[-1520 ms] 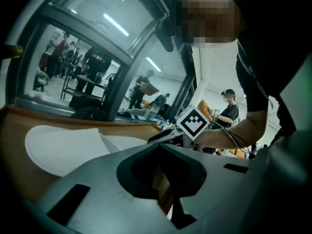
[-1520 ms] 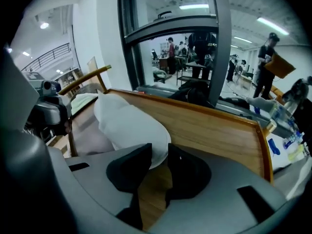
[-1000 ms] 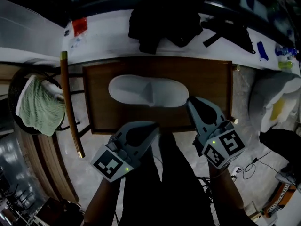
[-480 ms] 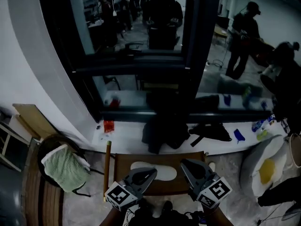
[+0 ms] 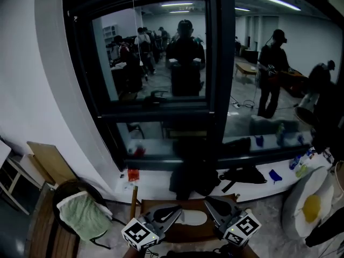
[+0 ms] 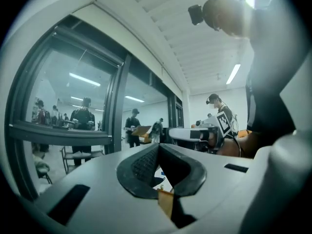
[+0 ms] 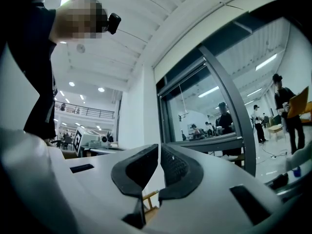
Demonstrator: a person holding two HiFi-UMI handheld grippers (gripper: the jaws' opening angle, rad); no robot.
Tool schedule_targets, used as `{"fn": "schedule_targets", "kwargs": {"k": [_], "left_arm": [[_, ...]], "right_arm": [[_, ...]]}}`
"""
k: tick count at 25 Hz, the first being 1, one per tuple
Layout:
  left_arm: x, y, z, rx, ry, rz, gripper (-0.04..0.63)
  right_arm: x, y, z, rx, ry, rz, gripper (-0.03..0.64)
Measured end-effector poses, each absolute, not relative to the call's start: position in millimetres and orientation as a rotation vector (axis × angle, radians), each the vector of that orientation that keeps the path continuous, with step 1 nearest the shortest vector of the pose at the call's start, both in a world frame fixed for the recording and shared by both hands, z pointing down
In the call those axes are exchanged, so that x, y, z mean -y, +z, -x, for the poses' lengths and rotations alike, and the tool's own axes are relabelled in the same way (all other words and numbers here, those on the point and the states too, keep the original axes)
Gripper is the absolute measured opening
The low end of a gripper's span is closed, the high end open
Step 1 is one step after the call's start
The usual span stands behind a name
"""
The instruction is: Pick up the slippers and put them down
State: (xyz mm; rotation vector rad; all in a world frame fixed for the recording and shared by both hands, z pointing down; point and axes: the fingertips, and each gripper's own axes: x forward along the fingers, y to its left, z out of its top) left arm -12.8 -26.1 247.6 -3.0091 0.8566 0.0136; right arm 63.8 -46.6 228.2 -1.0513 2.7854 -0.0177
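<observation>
1. A single white slipper lies flat on the wooden tabletop at the bottom edge of the head view. Neither tool touches it
2. The left tool hovers over the near left part of the tabletop and points roughly level toward the window. In the left gripper view its jaws are pressed together at the tips, with nothing between them
3. The right tool hovers beside it, over the slipper's right end. Its jaws are closing – the tips all but meet – and hold nothing
4. Beyond the tabletop a dark bundle of clothes sits on a white ledge under the dark-framed window, and people stand behind the glass
5. At the left a green towel is draped over a chair, and at the right lies a white cushion with a yellow patch
</observation>
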Motion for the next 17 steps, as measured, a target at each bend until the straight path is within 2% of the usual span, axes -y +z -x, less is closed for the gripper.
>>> {"fn": "schedule_targets", "kwargs": {"k": [11,17], "left_arm": [[2.8,250.5,31.7,-0.967,0.040,3.009,0.002],[56.7,239.2,57.2,-0.982,0.059,2.846,0.002]], "right_arm": [[29.6,231.3,-73.2,-2.795,0.006,1.083,0.032],[83.4,211.0,-48.7,-2.819,0.161,0.928,0.032]]}}
